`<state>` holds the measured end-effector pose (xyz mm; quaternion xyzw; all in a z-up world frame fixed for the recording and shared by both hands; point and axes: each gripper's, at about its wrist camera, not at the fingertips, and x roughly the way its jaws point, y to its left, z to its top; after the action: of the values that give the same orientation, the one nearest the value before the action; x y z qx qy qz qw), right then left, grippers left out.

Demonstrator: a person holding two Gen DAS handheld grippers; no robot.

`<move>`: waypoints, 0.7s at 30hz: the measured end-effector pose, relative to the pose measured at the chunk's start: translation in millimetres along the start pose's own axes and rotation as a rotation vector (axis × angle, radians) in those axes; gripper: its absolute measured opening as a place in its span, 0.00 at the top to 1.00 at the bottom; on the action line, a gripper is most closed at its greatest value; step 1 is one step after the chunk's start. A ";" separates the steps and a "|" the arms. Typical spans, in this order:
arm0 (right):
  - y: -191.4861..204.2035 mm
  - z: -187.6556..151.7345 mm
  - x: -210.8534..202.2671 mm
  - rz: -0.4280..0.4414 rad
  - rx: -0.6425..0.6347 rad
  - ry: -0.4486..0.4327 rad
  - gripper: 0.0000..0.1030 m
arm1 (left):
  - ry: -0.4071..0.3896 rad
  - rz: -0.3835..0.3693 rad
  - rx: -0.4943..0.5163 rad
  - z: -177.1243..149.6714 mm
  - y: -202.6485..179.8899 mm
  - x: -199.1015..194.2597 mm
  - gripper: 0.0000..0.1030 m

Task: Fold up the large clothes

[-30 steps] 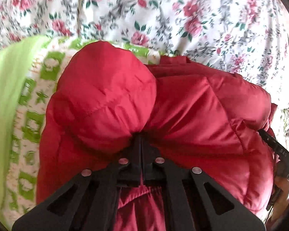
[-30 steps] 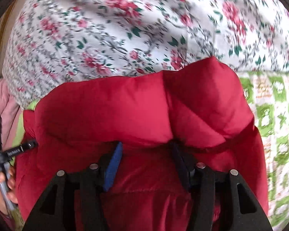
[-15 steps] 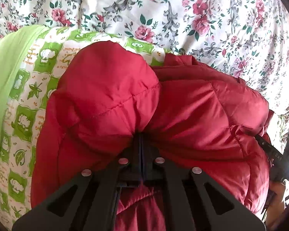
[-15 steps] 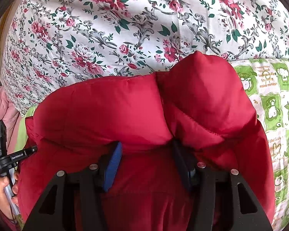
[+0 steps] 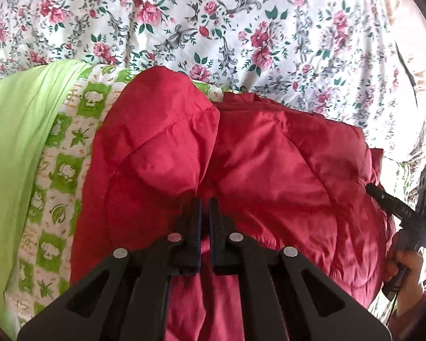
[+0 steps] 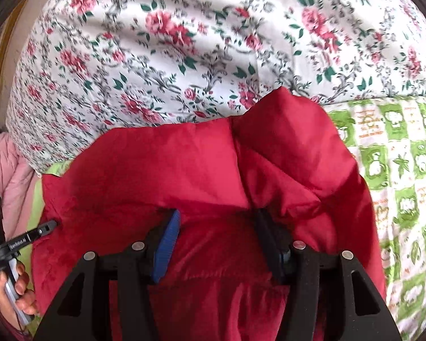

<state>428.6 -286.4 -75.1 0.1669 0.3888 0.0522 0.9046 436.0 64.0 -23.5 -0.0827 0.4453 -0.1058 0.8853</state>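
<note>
A red padded jacket [image 5: 241, 170] lies bunched on a bed and fills the lower half of both views [image 6: 213, 176]. My left gripper [image 5: 205, 201] is shut, its jaws nearly together with red fabric between them, pinching a fold at the jacket's near edge. My right gripper [image 6: 215, 218] has its jaws wide apart, with the jacket's thick edge bulging between and over the fingertips. The right gripper also shows at the right edge of the left wrist view [image 5: 383, 196], against the jacket's side. The left gripper shows at the left edge of the right wrist view [image 6: 49, 224].
A white floral sheet [image 5: 241, 28] covers the bed behind the jacket. A green-and-white patterned blanket [image 5: 62, 170] lies under the jacket, with a plain green cloth [image 5: 11, 156] at the left. A pink garment [image 6: 8, 170] lies at the far left of the right wrist view.
Both views have pulled back, so more floral sheet shows beyond the jacket. The jacket's folded top edge now sits lower in frame. Both grippers keep the same jaw state.
</note>
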 end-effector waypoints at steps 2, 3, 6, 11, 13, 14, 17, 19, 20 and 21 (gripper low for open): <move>-1.1 -1.3 -10.7 0.011 0.004 -0.007 0.43 | -0.002 -0.014 -0.008 -3.8 5.0 -6.4 0.98; -1.4 -2.0 -14.9 0.012 0.004 -0.009 0.42 | -0.006 -0.021 -0.012 -6.6 6.9 -10.5 0.98; -1.1 -6.9 -28.1 0.022 -0.006 -0.008 0.40 | -0.015 -0.034 -0.025 -11.2 10.4 -21.2 0.97; -1.0 -19.9 -52.3 0.057 -0.007 -0.006 0.34 | -0.030 -0.044 -0.025 -23.6 15.7 -38.0 0.96; 0.6 -25.3 -58.4 0.065 -0.009 -0.004 0.31 | -0.035 -0.063 -0.029 -27.8 17.8 -44.3 0.91; 1.1 -27.9 -62.2 0.068 -0.010 0.000 0.30 | -0.037 -0.068 -0.028 -29.2 17.4 -46.1 0.85; 2.9 -35.5 -72.8 0.074 -0.022 0.009 0.29 | -0.059 -0.068 -0.020 -35.0 16.4 -54.2 0.62; -0.3 -41.5 -83.2 0.075 -0.029 0.009 0.27 | -0.074 -0.069 -0.019 -39.4 20.5 -63.2 0.54; -3.1 -44.4 -88.3 0.076 -0.030 0.008 0.26 | -0.080 -0.069 -0.022 -41.3 23.3 -67.1 0.54; -5.8 -47.0 -93.4 0.077 -0.030 0.007 0.25 | -0.082 -0.075 -0.025 -42.7 26.5 -70.3 0.54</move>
<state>329.9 -300.5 -43.2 0.1679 0.3844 0.0937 0.9029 363.8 105.6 -0.9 -0.1148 0.4065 -0.1300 0.8971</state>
